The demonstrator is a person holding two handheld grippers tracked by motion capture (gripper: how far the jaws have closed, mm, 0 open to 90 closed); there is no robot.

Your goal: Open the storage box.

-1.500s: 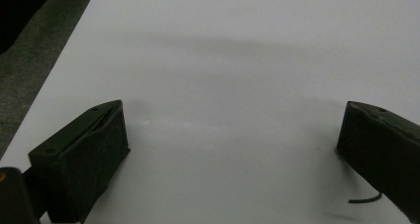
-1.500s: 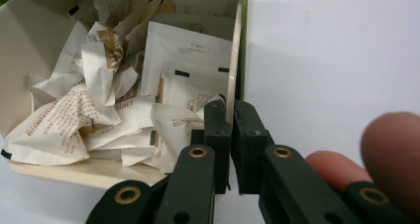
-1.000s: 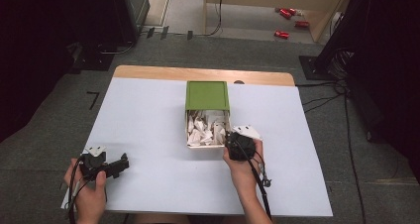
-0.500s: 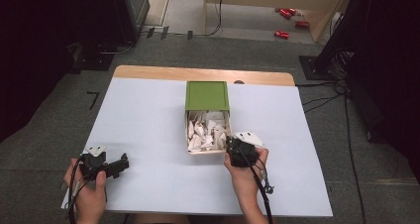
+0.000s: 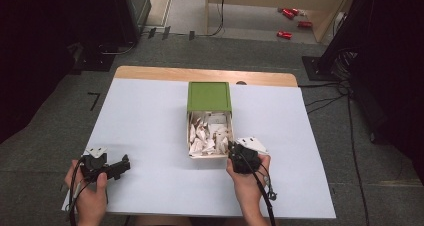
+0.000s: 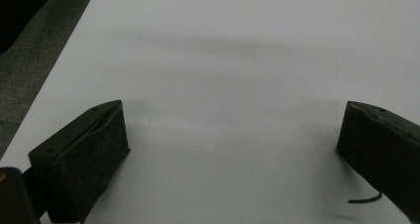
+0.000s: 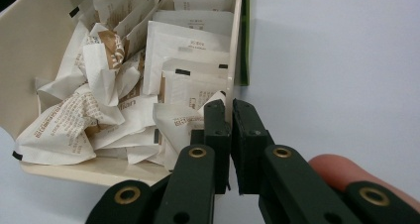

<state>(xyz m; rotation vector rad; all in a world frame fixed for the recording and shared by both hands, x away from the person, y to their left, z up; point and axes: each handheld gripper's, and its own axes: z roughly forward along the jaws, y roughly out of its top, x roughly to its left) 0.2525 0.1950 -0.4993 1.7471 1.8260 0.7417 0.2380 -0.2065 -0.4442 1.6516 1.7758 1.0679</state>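
A cream drawer [image 5: 207, 156] full of white paper packets [image 5: 207, 133] sticks out toward me from a green sleeve [image 5: 209, 96] at the table's middle. My right gripper [image 5: 235, 153] sits at the drawer's near right corner. In the right gripper view, the right gripper [image 7: 229, 107] is shut on the drawer's thin side wall [image 7: 233, 60], with crumpled and flat packets [image 7: 188, 45] just left of it. My left gripper [image 5: 124, 165] rests low at the table's front left, open. Its jaws stand wide apart over bare white table in the left gripper view [image 6: 233, 105].
The white tabletop [image 5: 150, 116] has a wooden strip [image 5: 200, 75] along its far edge. Grey floor surrounds it, with cables [image 5: 325, 103] at the right and red objects [image 5: 285, 34] far back. Dark equipment stands at the back left and right.
The right gripper has drawn a little toward me, and the drawer has slid slightly further out of the green sleeve. The left gripper has stayed put.
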